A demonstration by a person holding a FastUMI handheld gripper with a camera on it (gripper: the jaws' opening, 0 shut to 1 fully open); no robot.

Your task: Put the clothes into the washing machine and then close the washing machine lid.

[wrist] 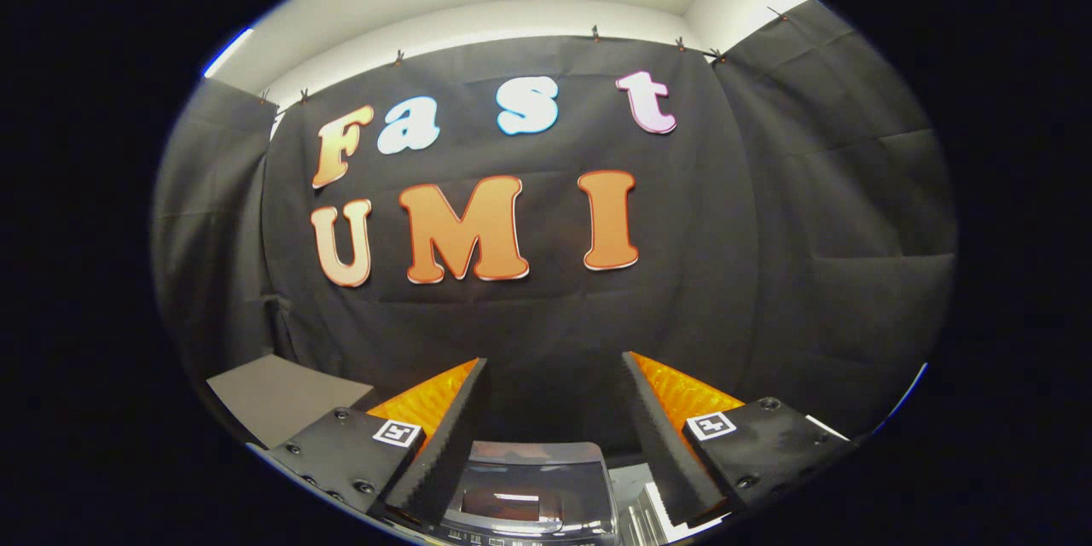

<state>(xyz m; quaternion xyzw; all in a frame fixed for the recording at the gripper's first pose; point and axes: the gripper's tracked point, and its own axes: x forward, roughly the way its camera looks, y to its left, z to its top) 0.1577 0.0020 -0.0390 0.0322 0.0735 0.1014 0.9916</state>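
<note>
My gripper [554, 363] is held high and level, facing the booth's black cloth wall. Its two fingers [444, 435] stand wide apart with nothing between them. Low down between the fingers I see the washing machine [533, 495] from above, with its dark glossy lid lying flat and part of its control strip at the near edge. No clothes are visible from here.
A flat grey panel [277, 397] lies to the left, beyond the left finger. A pale ribbed object [648, 512] sits just right of the machine, partly behind the right finger. The black cloth wall closes off the front and both sides.
</note>
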